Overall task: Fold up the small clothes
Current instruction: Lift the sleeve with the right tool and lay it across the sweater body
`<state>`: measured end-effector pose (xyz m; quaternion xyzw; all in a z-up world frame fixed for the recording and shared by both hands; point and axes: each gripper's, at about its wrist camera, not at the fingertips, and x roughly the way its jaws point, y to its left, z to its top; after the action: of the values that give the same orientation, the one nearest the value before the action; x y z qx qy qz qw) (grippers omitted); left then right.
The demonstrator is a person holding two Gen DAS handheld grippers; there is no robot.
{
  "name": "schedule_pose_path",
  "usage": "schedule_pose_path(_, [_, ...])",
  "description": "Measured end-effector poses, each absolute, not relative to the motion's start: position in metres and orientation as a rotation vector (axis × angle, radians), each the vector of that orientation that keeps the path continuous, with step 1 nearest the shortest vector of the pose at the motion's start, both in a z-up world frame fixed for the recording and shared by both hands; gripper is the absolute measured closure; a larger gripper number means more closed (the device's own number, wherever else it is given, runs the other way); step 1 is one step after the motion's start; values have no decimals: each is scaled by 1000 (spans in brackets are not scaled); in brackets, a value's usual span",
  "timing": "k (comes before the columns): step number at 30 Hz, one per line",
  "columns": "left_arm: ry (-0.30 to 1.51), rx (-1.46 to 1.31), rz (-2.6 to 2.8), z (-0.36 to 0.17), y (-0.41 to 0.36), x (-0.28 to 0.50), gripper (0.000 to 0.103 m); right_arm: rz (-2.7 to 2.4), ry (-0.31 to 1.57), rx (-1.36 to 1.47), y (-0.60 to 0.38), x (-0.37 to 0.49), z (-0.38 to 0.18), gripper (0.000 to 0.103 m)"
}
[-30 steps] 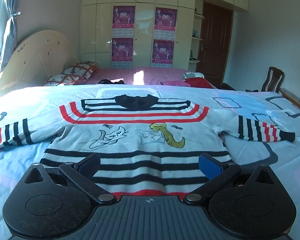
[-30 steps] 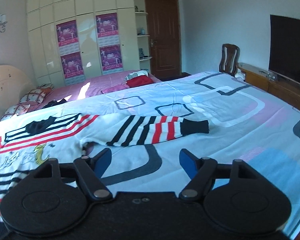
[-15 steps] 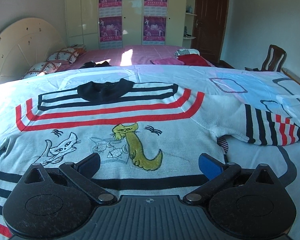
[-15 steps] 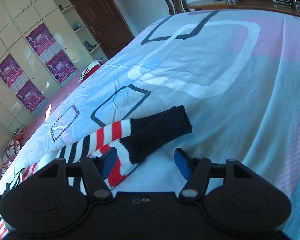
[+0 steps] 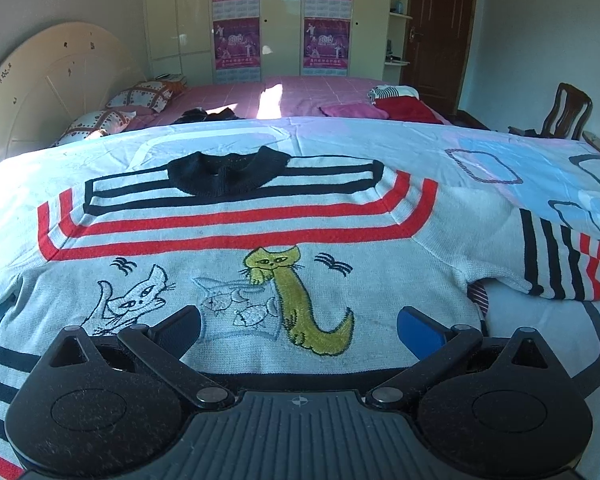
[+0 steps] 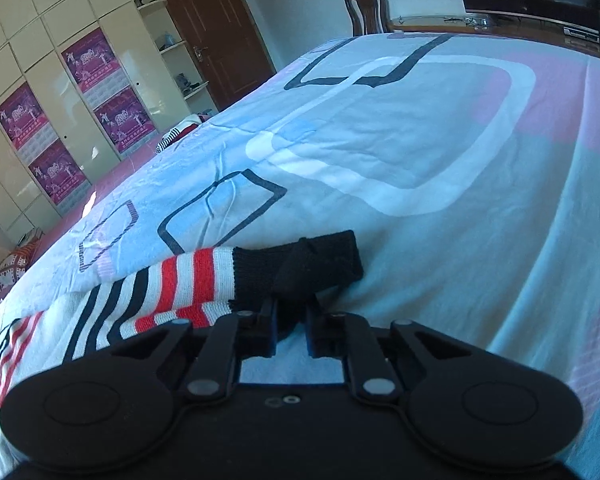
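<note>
Sweater: a small white knitted sweater with black and red stripes [image 5: 228, 276] lies flat, front up, on the pale blue bedsheet with dark square outlines [image 6: 420, 152], filling the middle of the left wrist view.
Direction: its black collar [image 5: 224, 174] points to the top of that frame, its hem to the bottom; the long axis runs bottom to top, sleeves out to left and right.
Writing: none readable on the sweater, only an embroidered yellow cat [image 5: 296, 300] and pale cats; the purple posters [image 5: 326, 42] on the cream wardrobe carry print too small to read.
Left gripper [image 5: 298, 326]: jaws wide apart above the chest, nothing between them.
Right gripper [image 6: 290, 330]: jaws closing on the black ribbed cuff [image 6: 300, 266] of the striped sleeve, which bunches between the blue pads at lower centre of the right wrist view.
</note>
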<state>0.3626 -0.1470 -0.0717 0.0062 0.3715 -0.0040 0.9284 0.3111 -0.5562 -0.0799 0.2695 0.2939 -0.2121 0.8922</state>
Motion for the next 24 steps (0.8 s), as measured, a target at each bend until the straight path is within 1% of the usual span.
schedule_pose_path(1, [761, 13, -3, -72, -143, 362, 0, -438, 592, 590, -558, 309, -78, 86])
schedule_pose_path(2, [759, 11, 1, -72, -140, 362, 0, -446, 584, 611, -560, 309, -76, 74])
schedule_pose_path(3, [758, 6, 3, -72, -135, 362, 0, -461, 583, 639, -561, 308, -75, 65])
schedule_pose_path(4, [759, 3, 2, -73, -131, 361, 0, -466, 569, 673, -562, 306, -73, 44])
schedule_pose_path(5, [759, 1, 1, -74, -128, 361, 0, -455, 543, 706, -563, 302, -71, 30])
schedule_pose_path(6, [762, 1, -2, -75, -125, 361, 0, -451, 523, 727, -562, 300, -69, 29])
schedule_pose_path(9, [767, -4, -21, -79, -117, 364, 0, -474, 508, 756, -562, 301, -66, 35])
schedule_pose_path(10, [769, -5, -33, -81, -115, 366, 0, -505, 531, 780, -565, 306, -70, 39])
schedule_pose_path(11, [770, -3, -41, -82, -112, 368, 0, -523, 547, 809, -570, 310, -76, 46])
schedule_pose_path(12, [771, 0, -46, -82, -110, 369, 0, -530, 540, 830, -573, 311, -80, 48])
schedule_pose_path(13, [770, -1, -51, -82, -107, 370, 0, -538, 524, 844, -575, 310, -81, 58])
schedule_pose_path(14, [769, -5, -54, -82, -102, 371, 0, -540, 543, 823, -576, 313, -81, 94])
schedule_pose_path(19, [745, -39, -28, -77, -63, 368, 0, -581, 565, 645, -558, 318, -80, 94])
schedule_pose_path(24, [742, -67, 39, -81, -11, 362, 0, -517, 506, 474, -507, 333, -40, 94])
